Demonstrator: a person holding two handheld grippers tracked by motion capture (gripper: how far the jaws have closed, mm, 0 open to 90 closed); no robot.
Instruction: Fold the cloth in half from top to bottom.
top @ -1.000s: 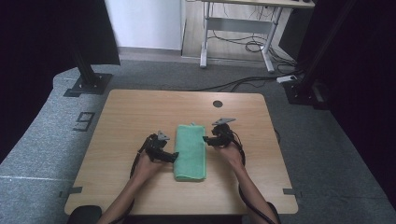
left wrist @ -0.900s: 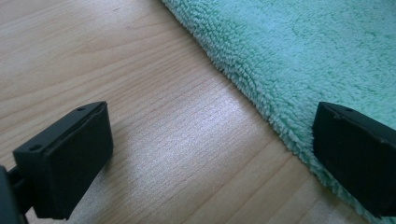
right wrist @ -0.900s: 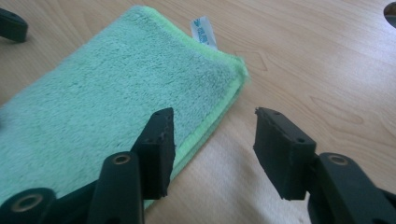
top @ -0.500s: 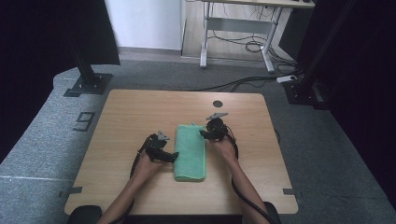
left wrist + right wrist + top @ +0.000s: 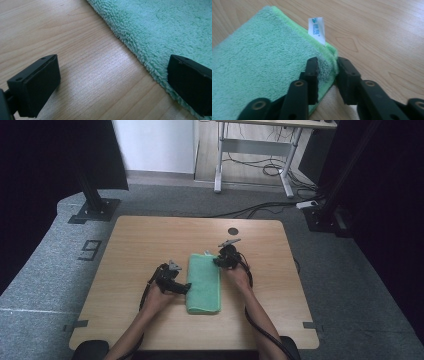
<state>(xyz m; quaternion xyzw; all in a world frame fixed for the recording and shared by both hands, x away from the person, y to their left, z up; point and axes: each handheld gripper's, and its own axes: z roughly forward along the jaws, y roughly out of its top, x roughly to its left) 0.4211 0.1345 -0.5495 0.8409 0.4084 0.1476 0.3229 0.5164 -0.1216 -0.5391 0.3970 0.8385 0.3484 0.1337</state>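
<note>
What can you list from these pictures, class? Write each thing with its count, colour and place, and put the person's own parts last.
towel: one, green, folded, middle of the table between the hands
label: one, white, on the towel's far corner
table: one, light wood, centre of the floor
desk frame: one, grey, behind the table
left hand-held gripper: one, black, open, one jaw over the towel's edge
right hand-held gripper: one, black, its jaws have just been closing on the towel's far corner
forearms: two, entering from the bottom

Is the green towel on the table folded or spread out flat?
Folded. The green towel lies as a narrow strip, and in the right gripper view its edge near the white label shows stacked layers.
</note>
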